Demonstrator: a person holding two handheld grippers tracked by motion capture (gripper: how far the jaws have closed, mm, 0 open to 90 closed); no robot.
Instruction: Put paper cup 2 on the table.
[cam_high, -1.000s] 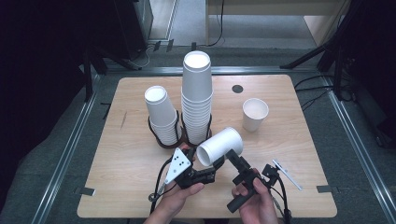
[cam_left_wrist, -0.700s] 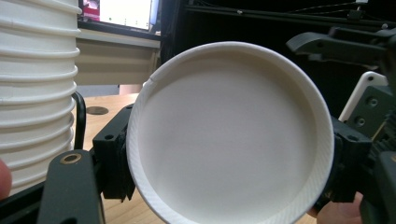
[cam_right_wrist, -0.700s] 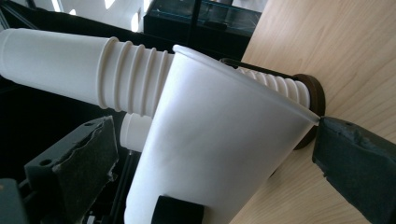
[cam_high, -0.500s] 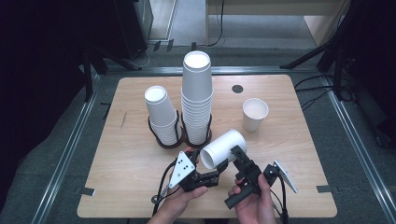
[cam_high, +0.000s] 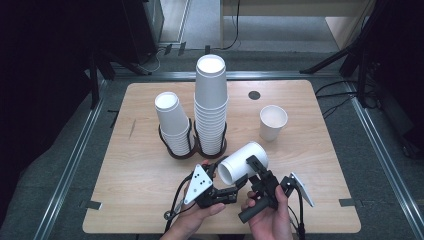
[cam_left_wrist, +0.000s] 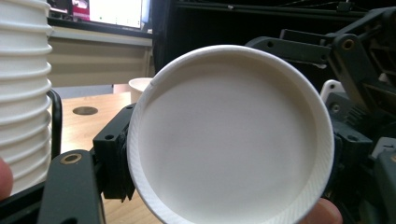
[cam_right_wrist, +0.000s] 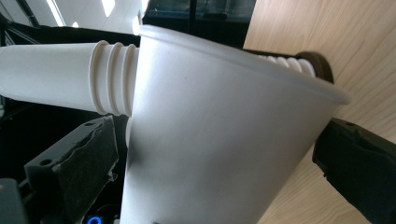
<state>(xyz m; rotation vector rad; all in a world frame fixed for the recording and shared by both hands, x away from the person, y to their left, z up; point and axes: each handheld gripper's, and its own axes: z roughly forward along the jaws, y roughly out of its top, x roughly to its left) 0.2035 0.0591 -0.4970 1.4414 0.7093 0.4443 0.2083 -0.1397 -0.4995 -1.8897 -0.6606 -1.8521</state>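
Note:
A white paper cup hangs tilted above the near middle of the wooden table, its flat base turned toward my left gripper. In the left gripper view that base faces the camera, with one black finger against its edge and the other hidden behind it. My right gripper grips the cup's side. In the right gripper view the cup wall sits between the two pads, which both touch it.
A tall stack of cups and a shorter stack stand in black ring holders at mid table. A single upright cup stands to the right. A small black disc lies near the far edge.
The cup and both grippers have drifted slightly right and toward the near edge. The right gripper's jaw now lies farther across the cup.

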